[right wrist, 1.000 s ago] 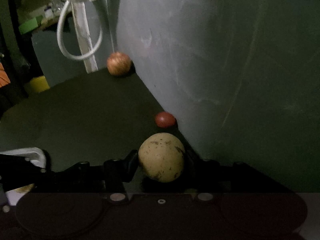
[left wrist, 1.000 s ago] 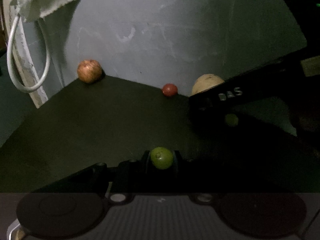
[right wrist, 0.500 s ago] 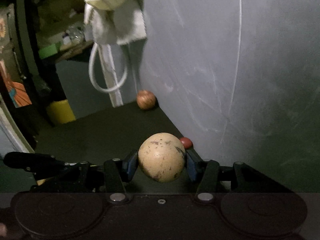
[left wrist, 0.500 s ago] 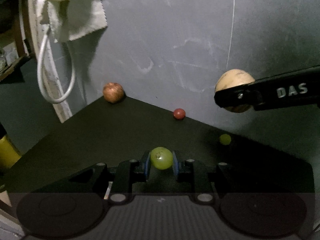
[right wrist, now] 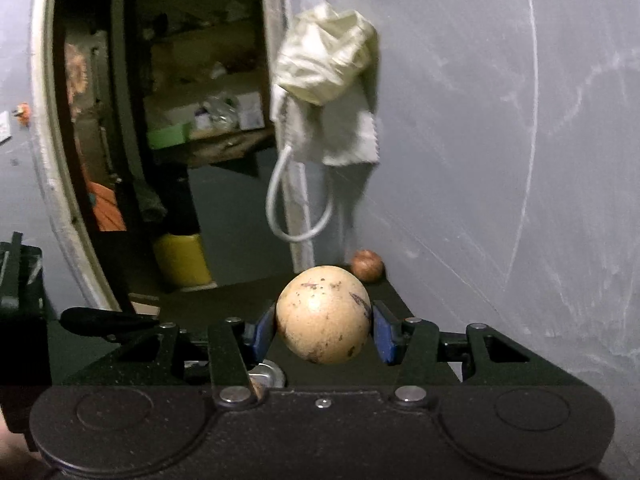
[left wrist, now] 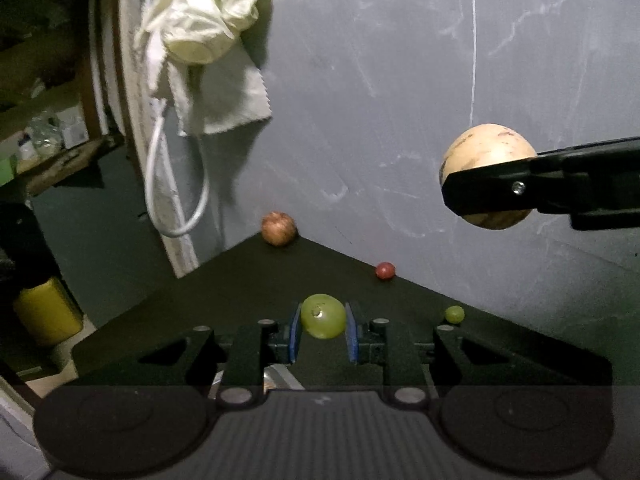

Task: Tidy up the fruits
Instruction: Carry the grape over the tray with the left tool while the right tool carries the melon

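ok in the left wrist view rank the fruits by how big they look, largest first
1. tan round fruit, held in the right gripper
2. green fruit in the left gripper, though nearness to the camera inflates it
3. brownish apple
4. small red fruit and small green fruit look alike

Dark counter (left wrist: 224, 304) set against grey wall. Resting on it: reddish-brown apple (left wrist: 278, 228) at far corner, small red fruit (left wrist: 385, 270) and small green fruit (left wrist: 455, 314) along wall edge.
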Motion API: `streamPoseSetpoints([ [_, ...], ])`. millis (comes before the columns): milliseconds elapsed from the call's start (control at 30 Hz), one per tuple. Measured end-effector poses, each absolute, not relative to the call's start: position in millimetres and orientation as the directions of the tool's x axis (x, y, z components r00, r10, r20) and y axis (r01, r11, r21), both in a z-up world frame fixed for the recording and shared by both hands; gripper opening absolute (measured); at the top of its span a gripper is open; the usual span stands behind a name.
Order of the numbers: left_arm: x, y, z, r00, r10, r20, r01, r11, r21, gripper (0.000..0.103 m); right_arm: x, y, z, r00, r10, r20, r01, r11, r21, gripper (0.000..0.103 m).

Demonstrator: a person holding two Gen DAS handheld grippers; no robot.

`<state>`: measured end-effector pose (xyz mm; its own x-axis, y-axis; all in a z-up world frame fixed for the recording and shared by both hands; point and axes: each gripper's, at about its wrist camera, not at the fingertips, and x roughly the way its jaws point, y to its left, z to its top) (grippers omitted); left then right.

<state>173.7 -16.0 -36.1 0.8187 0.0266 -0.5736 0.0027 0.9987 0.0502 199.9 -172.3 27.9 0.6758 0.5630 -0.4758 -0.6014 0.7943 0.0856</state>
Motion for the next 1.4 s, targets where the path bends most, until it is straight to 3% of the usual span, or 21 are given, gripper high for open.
streamPoseSetpoints([
  [333, 131, -11, -18, 0.836, 0.087, -0.542, -0.073, 0.996, 0.048, 0.024, 158, -172, 48, 0.639, 0.641, -0.426, -0.678, 0.730, 0.081, 0.052],
  [600, 83, 20, -31, 0.801, 0.165, -0.576, -0.175, 0.984, 0.039, 0.024, 132, -164, 35, 0.581, 0.675, -0.455, -0.722, 0.685, 0.095, 0.052],
  [900, 45, 41, -73, 0.730, 0.187, -0.657, -0.219, 0.975, 0.035, 0.024, 118, -140, 0, 0.506, 0.679, -0.532, -0.763, 0.640, 0.092, 0.052],
  [1400, 52, 37, -152, 0.629, 0.097, -0.772, -0.083, 0.995, 0.057, 0.024, 117, -105, -113, 0.373, 0.579, -0.725, -0.804, 0.592, 0.059, 0.052],
])
